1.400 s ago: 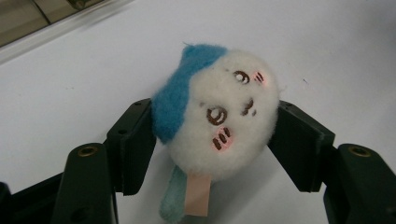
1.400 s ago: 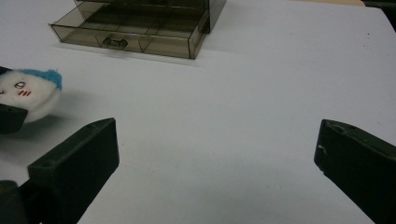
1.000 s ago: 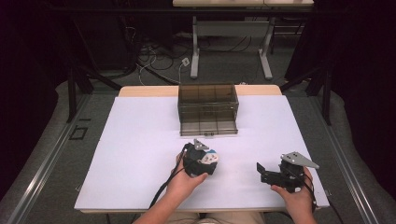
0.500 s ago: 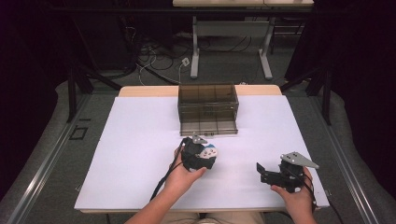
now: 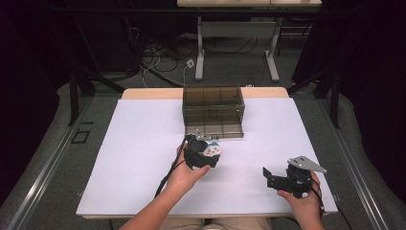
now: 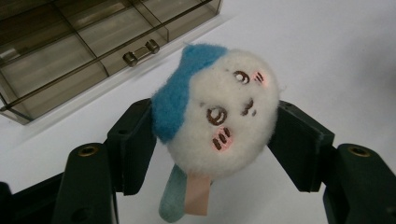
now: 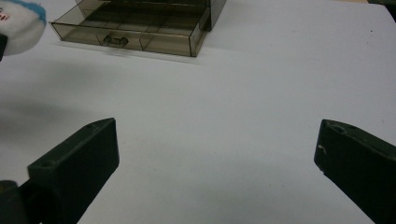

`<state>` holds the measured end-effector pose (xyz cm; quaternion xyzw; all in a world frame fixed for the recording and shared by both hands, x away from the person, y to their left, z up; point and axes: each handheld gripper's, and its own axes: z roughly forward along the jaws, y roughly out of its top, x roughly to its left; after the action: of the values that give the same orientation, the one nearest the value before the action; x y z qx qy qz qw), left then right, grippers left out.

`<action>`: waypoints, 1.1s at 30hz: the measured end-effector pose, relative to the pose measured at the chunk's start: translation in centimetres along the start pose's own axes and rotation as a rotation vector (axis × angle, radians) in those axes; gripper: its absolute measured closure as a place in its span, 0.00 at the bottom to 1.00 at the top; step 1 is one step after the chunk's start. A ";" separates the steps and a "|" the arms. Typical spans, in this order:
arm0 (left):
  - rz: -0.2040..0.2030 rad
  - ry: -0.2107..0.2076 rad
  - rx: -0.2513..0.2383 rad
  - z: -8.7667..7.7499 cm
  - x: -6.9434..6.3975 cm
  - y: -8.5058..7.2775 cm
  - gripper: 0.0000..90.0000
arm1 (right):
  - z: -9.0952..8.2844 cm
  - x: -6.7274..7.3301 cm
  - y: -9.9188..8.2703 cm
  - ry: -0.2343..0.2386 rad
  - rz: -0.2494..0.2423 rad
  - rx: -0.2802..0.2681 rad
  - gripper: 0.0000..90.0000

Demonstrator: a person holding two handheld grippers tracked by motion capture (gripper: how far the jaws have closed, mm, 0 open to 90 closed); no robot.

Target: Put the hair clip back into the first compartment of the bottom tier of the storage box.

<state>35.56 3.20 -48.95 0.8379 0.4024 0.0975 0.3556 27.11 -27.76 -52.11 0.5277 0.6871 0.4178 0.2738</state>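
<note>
One table [image 5: 143,143], its top covered in white, carries one smoky transparent drawer box [image 5: 213,108] near the far edge. The box's bottom drawer [image 6: 93,60] stands pulled out toward the person; it bears one small bar handle [image 6: 141,52] at its front, and inner dividers split it into several compartments.

Two grippers are in use, one per hand. The left gripper [image 5: 203,152] is clamped on one round plush toy [image 6: 219,112], one black jaw pressing each side of it. The toy is white with a blue patch, an embroidered face and pink cheek marks; one pale tag [image 6: 196,196] hangs below it. Toy and gripper are held above the white surface, just in front of the open drawer and apart from it.

The right gripper [image 5: 269,176] sits low over the near right part of the table, well apart from the box, its two jaws spread wide with nothing between them.
</note>
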 end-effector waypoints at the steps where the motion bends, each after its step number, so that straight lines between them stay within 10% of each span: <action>1: -0.006 0.000 0.001 0.0 0.0 0.1 0.39 | 0.0 0.0 0.0 0.000 0.000 -0.001 0.00; 33: -0.001 0.041 -0.003 -0.9 2.2 3.9 0.39 | 0.1 -0.1 -0.1 0.005 0.007 0.001 0.00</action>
<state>38.93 3.67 -45.92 0.8350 0.4100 0.1150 0.3484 27.21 -27.84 -52.27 0.5294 0.6860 0.4196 0.2703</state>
